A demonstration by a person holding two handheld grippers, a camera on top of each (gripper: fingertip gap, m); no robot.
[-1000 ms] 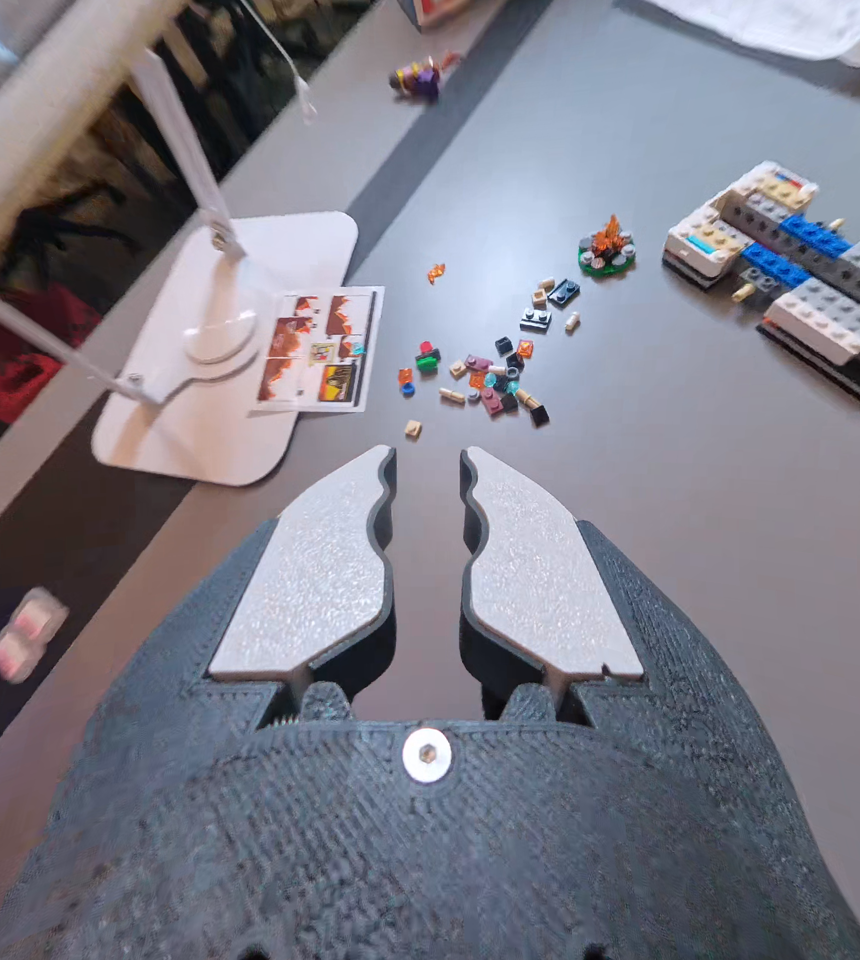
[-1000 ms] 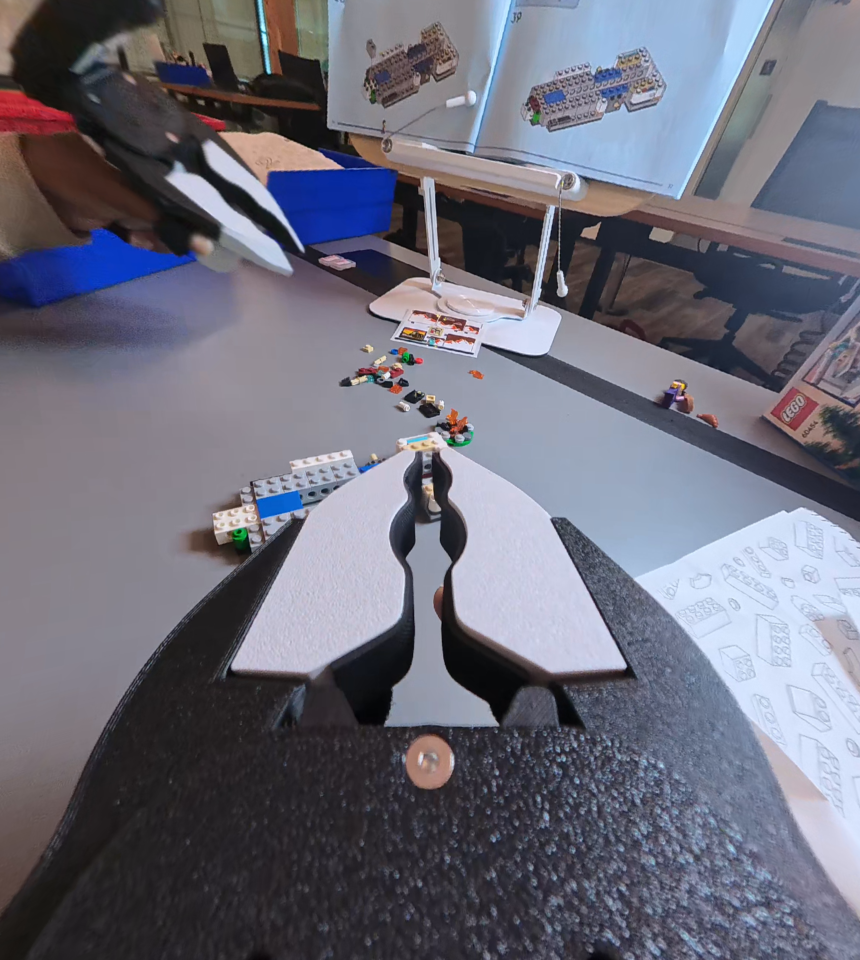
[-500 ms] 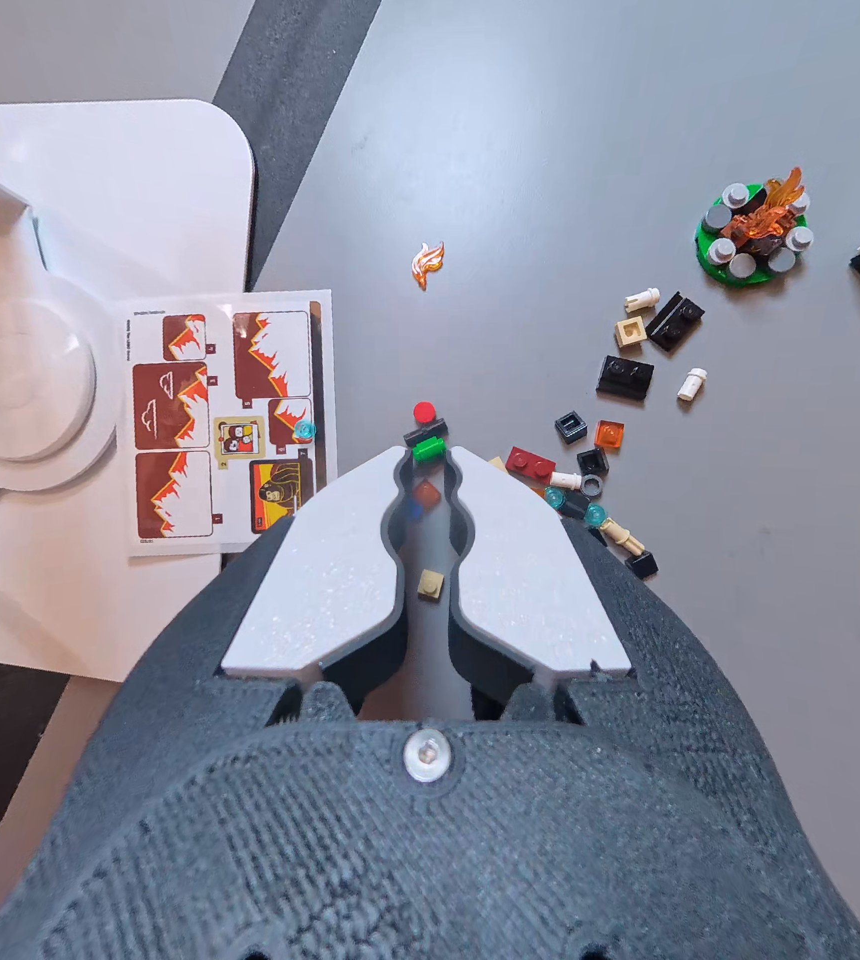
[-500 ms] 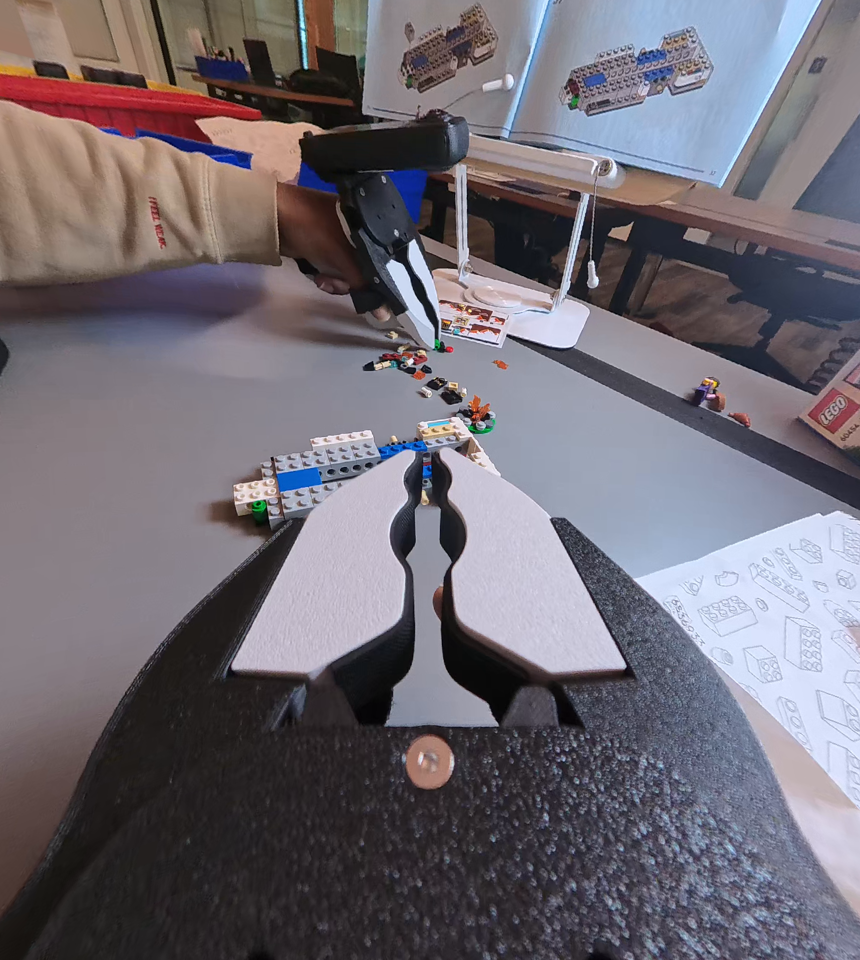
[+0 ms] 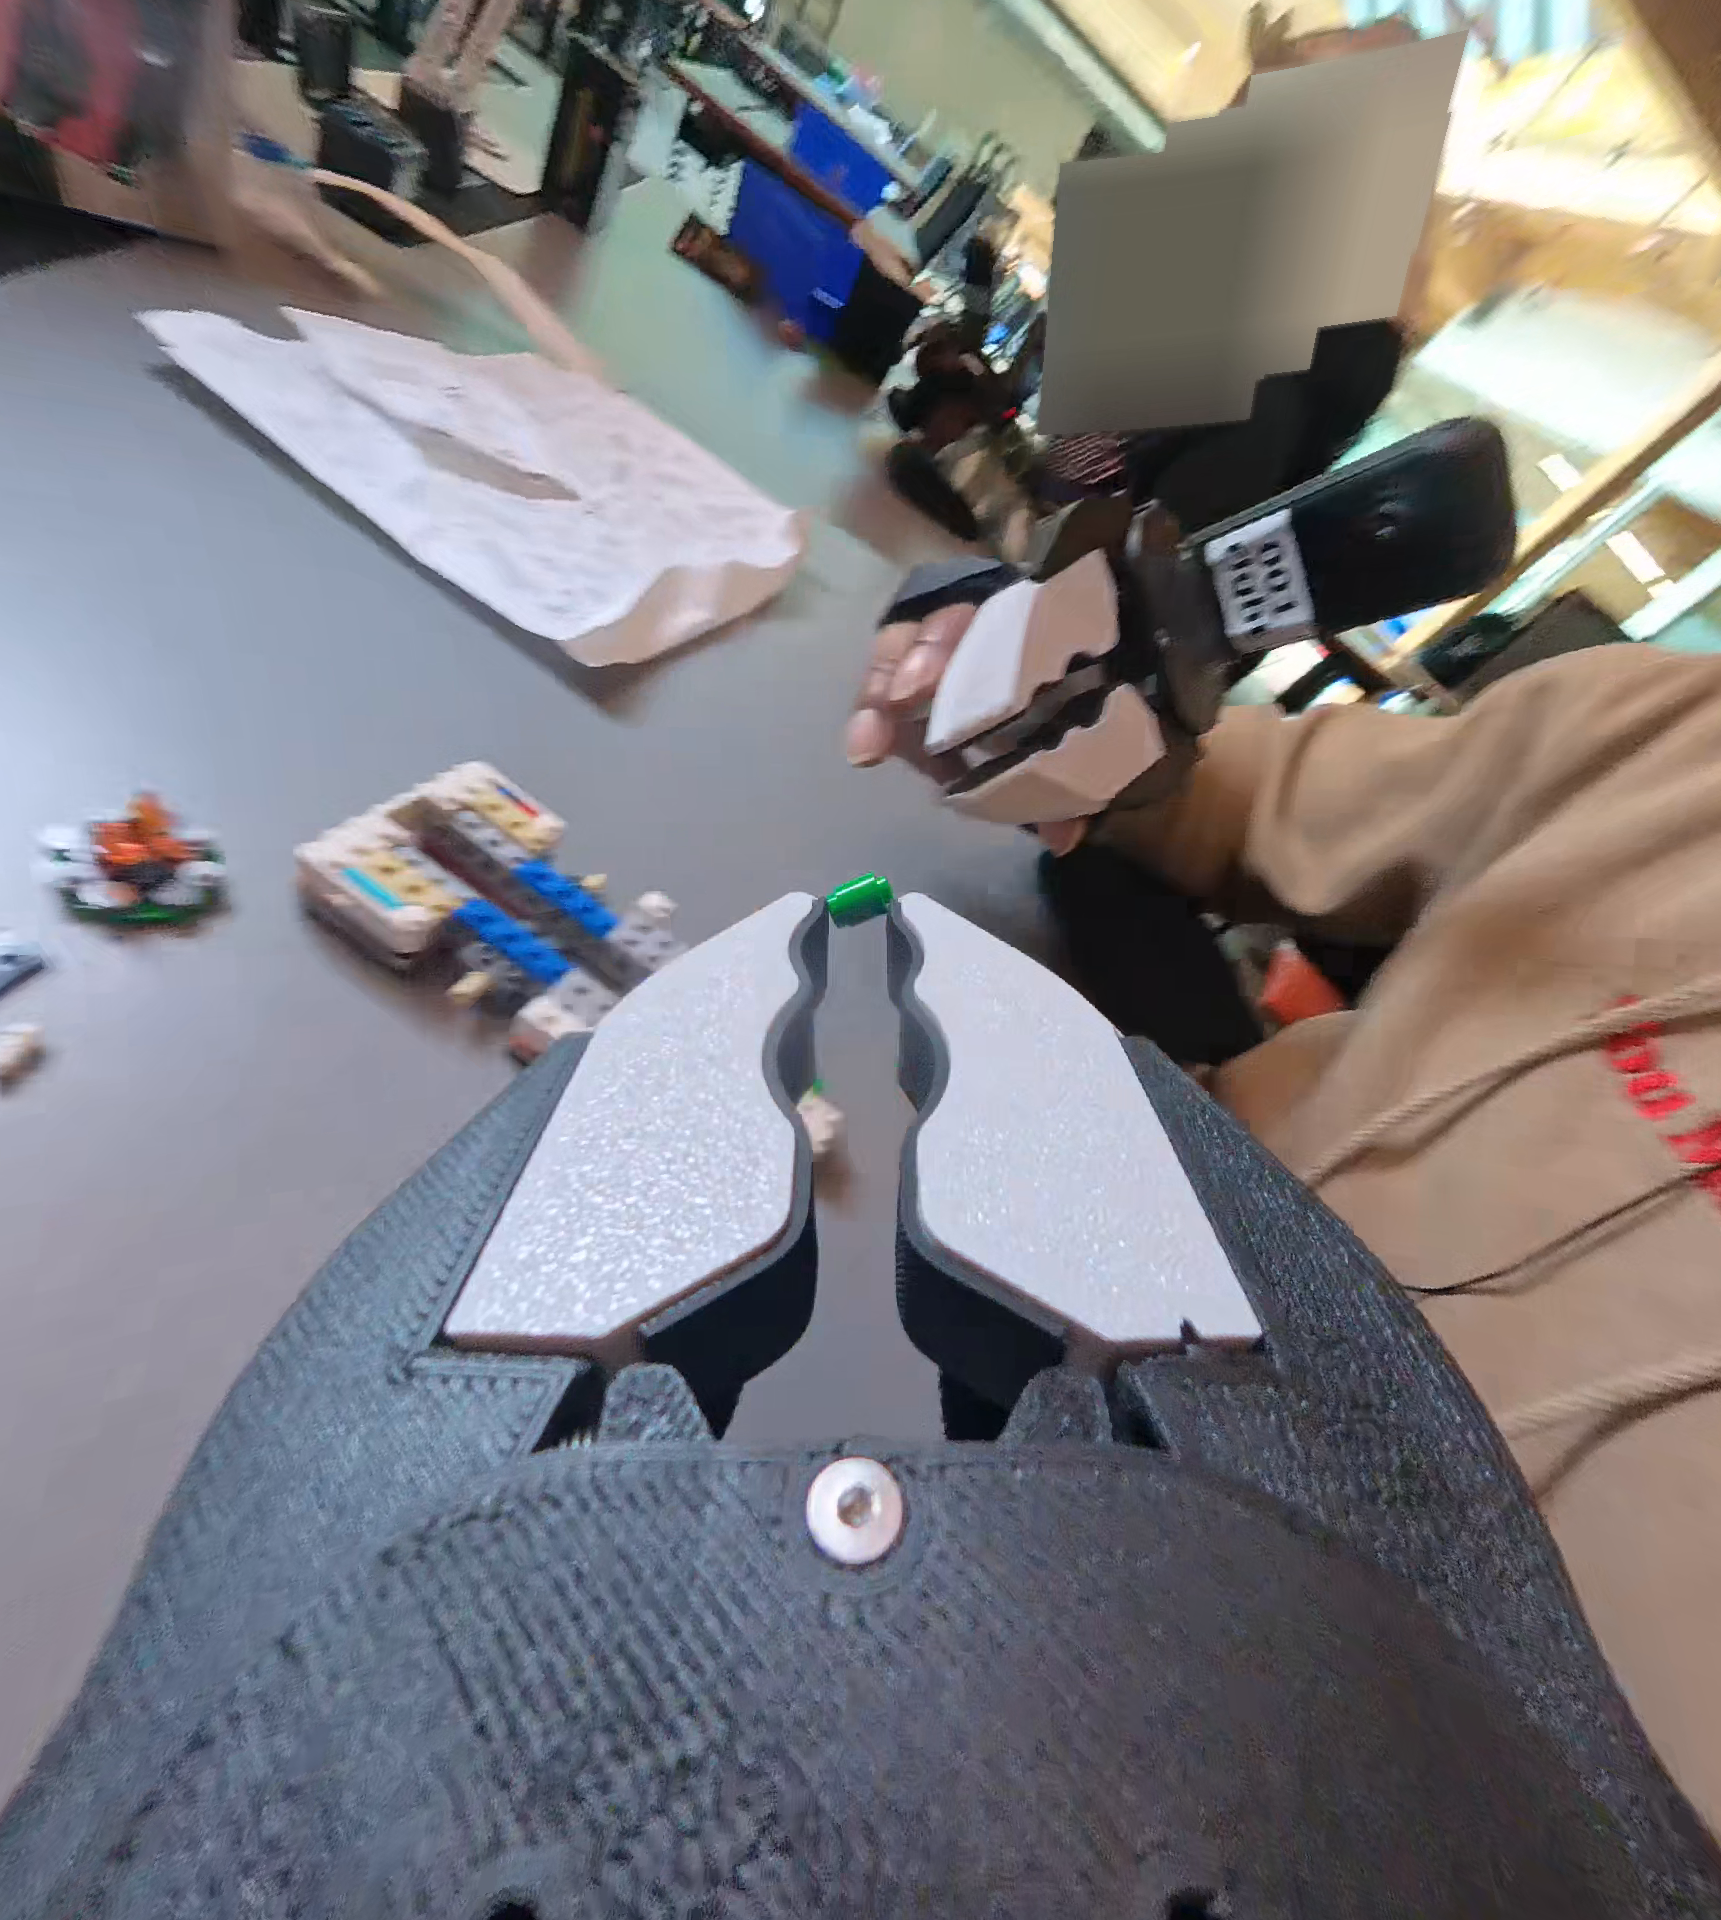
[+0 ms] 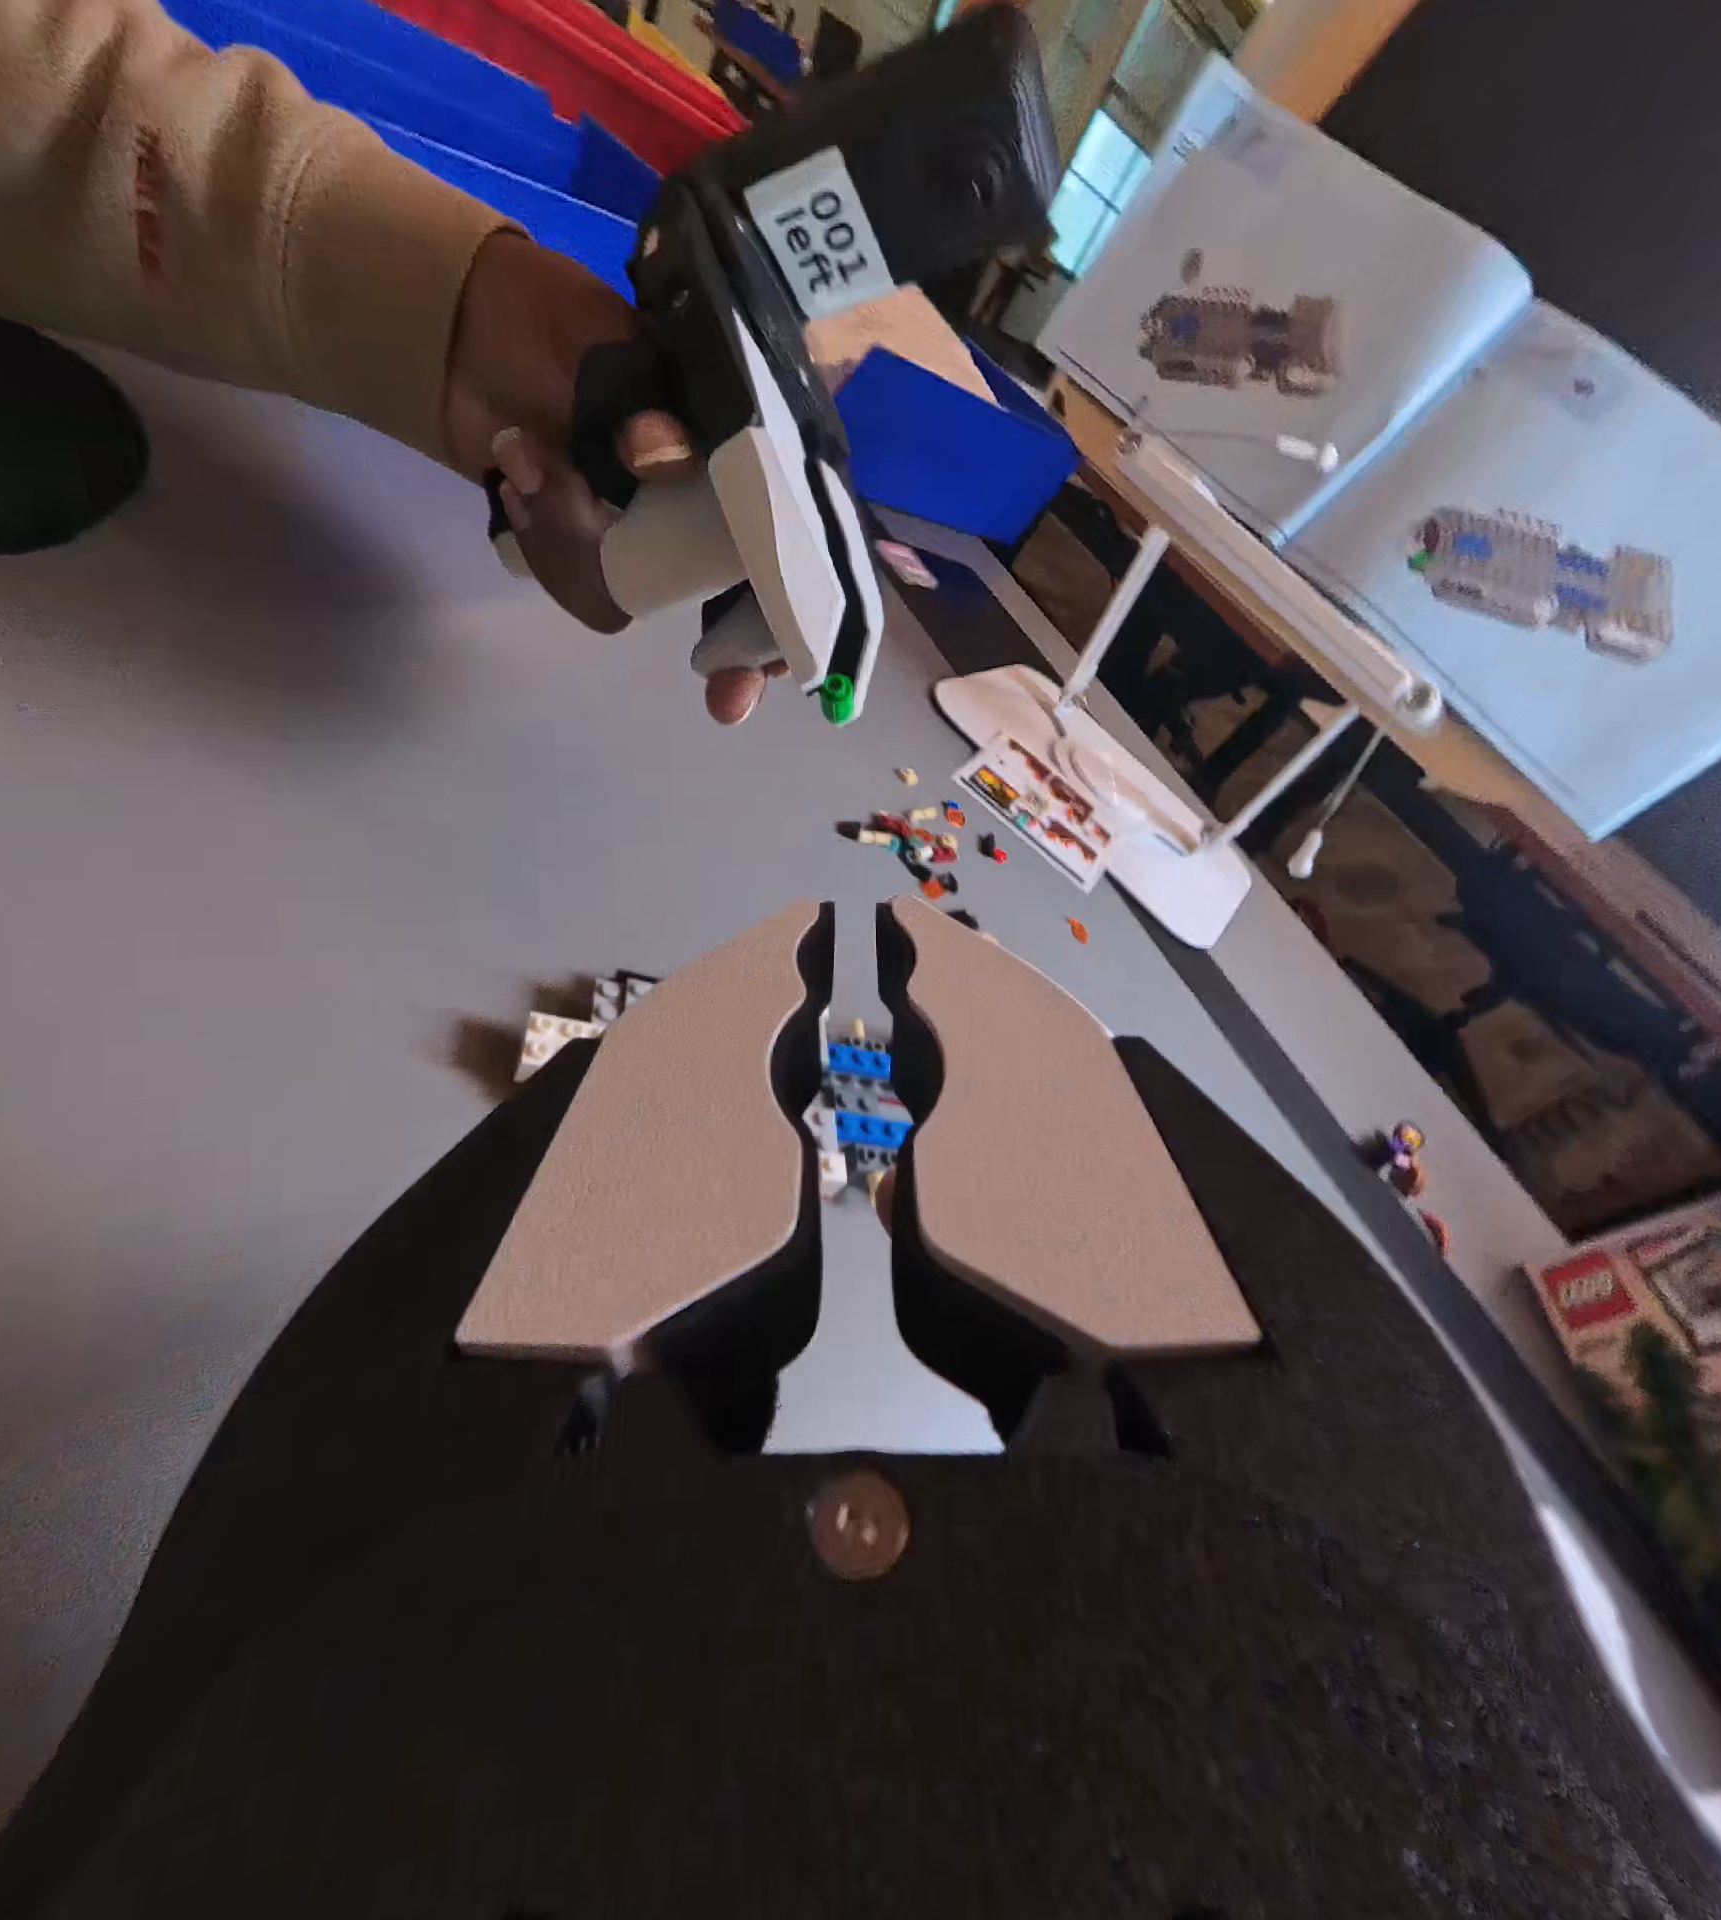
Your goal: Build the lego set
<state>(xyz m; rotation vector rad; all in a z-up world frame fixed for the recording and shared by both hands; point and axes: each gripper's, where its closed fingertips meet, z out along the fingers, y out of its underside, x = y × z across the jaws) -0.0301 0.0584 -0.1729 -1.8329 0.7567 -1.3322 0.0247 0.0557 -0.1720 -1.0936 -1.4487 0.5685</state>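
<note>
Each gripper has a broad black housing with a rough, ribbed printed texture, widening toward the near edge. A single round silver screw (image 5: 854, 1509) sits on the centre line just behind the fingers. The left gripper (image 5: 858, 914) carries two pale grey, grainy fingers (image 5: 658, 1132) with black wavy inner edges that taper to narrow tips. The right gripper (image 6: 854, 912) has the same build, its fingers (image 6: 1053, 1164) a duller beige-grey. A white label with black writing (image 6: 820, 239) sits on the left gripper's black body. The person wears a tan hooded sweatshirt (image 5: 1562, 1039) with red lettering, a drawstring and long ribbed-cuff sleeves (image 6: 212, 208).
</note>
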